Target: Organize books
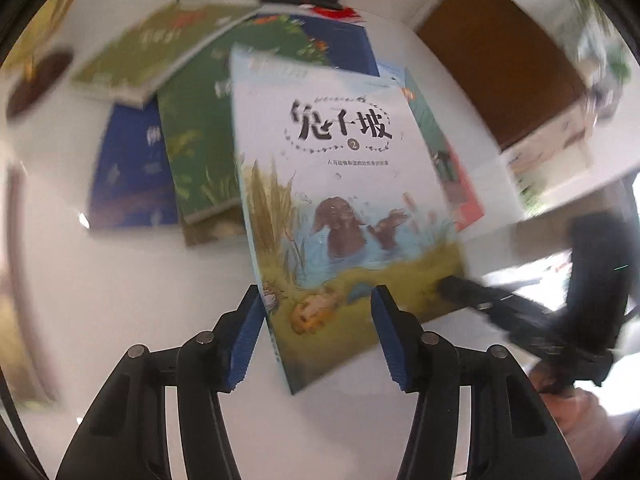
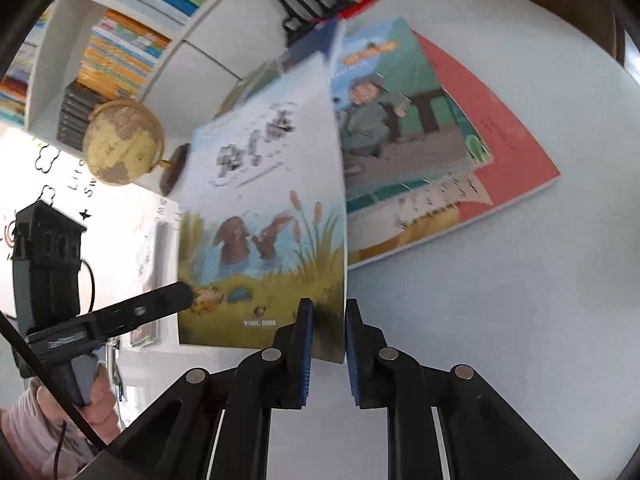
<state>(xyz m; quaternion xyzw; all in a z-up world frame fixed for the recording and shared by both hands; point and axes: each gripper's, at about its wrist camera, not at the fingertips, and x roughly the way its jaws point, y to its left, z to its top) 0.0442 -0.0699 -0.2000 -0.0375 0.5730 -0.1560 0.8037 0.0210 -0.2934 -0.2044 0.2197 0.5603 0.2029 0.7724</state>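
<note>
Pale-blue picture book [image 1: 340, 200], raised off the white counter [image 1: 120, 300] and tilted, title end toward the top of the frame, grassy bottom edge nearest the cameras. Long axis is seen running from bottom centre up toward the upper middle in both wrist views.

Right claw [image 2: 327, 344] is clamped on the book's bottom edge near one corner; pads are pressed on the cover's two faces, jaws nearly together. In the left wrist view that claw's tip is seen at the lower right, on the same corner.

Left claw [image 1: 316, 336] is part-open, straddling the bottom edge near the other corner. One pad looks to be touching the edge, the other stands clear of the cover, so no grip is judged there. Book weight is judged to be carried by the right claw alone.

Key relation: book edge sits between the left jaws, directly ahead of them, long axis roughly in line with the claw's pointing direction. Closing would be enough for a two-handed hold.

Other books [image 1: 168, 152] are left scattered flat and overlapping on the counter behind, green and dark blue at centre left, a red one [image 2: 500, 128] at upper right. Bookshelf [image 2: 112, 52] and globe [image 2: 122, 142] are seen at upper left of the right wrist view.
</note>
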